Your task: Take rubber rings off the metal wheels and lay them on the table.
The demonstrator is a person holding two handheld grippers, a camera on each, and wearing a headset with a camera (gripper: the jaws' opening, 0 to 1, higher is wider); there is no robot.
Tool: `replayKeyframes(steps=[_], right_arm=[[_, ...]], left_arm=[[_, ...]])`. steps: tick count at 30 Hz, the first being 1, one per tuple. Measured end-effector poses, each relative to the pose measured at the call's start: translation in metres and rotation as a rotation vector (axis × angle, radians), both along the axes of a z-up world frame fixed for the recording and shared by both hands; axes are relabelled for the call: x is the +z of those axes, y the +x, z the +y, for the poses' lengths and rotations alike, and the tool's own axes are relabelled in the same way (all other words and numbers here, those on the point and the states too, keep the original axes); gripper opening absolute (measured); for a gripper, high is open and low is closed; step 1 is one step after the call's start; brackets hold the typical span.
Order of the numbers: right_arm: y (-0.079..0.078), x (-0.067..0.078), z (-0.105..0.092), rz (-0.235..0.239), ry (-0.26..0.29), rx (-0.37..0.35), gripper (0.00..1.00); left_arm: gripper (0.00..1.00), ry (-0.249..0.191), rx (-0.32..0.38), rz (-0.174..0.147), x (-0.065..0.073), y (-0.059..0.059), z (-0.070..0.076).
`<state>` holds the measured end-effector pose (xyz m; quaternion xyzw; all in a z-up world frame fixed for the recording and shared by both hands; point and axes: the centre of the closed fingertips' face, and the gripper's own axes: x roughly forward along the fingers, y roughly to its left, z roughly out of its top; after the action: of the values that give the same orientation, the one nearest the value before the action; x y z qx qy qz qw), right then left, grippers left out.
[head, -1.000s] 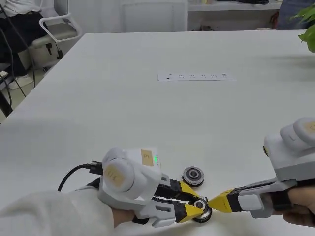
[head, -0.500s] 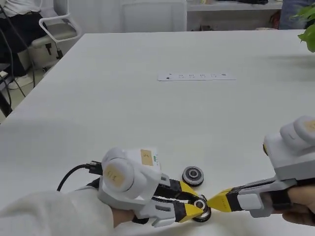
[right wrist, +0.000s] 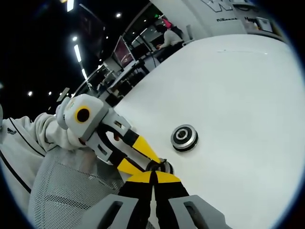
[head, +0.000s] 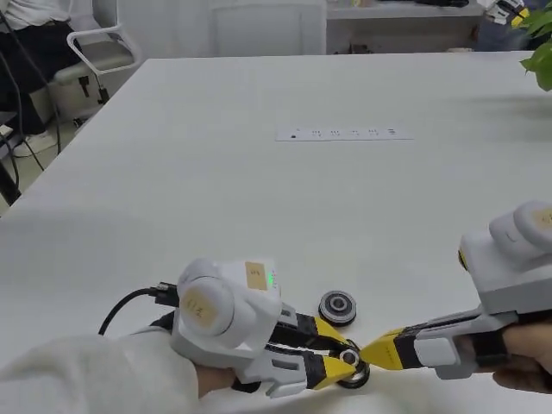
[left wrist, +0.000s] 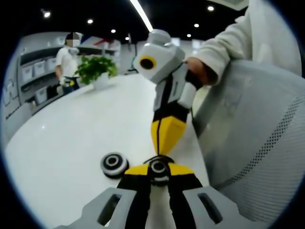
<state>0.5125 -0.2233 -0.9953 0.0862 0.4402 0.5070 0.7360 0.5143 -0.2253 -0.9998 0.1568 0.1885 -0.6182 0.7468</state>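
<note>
Left gripper (left wrist: 160, 171) first: its yellow tips are clamped on either side of a small wheel (head: 353, 371), gripping it right at the near edge of the table (head: 259, 190). In the left gripper view the wheel sits squarely between the two jaws, hub facing the camera.

Now the right gripper (right wrist: 153, 177). Its jaws are pressed together to a narrow point, and that point is right up against the wheel's rim. Is it nipping any rubber there? I can't tell. In the head view it reaches in from the right, tip to tip with the left gripper, and the wheel is sandwiched between the two.

Just beyond them a second wheel (right wrist: 184, 137) lies flat on the table, apart from both grippers, with its black ring (right wrist: 174, 139) on it.

Further out, a white power strip (head: 343, 134) lies mid-table. A green plant (left wrist: 95, 69) stands at the far right edge, and an office chair (head: 99, 47) sits off the far left corner.
</note>
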Motion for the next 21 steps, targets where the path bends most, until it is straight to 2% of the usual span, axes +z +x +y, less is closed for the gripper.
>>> replayKeyframes(steps=[4,5,7,10,16,21], right_arm=[[-0.002,0.003,0.003,0.007,0.022,0.004,0.0],[0.0,0.007,0.003,0.01,0.046,-0.008,0.0],[0.002,0.006,0.002,0.002,0.038,-0.012,0.0],[-0.002,-0.003,-0.002,0.007,-0.013,-0.004,0.0],[-0.003,-0.004,-0.002,0.014,-0.025,-0.004,0.0],[-0.003,-0.004,-0.003,0.02,-0.026,-0.015,0.0]], left_arm=[[0.14,-0.002,0.006,0.007,0.0,0.0,0.0],[0.14,-0.002,0.006,0.006,0.0,0.0,0.0],[0.14,-0.002,0.006,0.006,0.0,0.0,0.0],[0.14,-0.002,0.009,0.01,0.0,0.0,0.0],[0.14,-0.001,0.009,0.015,0.0,0.0,-0.001],[0.14,0.026,0.004,0.009,0.001,-0.001,-0.002]])
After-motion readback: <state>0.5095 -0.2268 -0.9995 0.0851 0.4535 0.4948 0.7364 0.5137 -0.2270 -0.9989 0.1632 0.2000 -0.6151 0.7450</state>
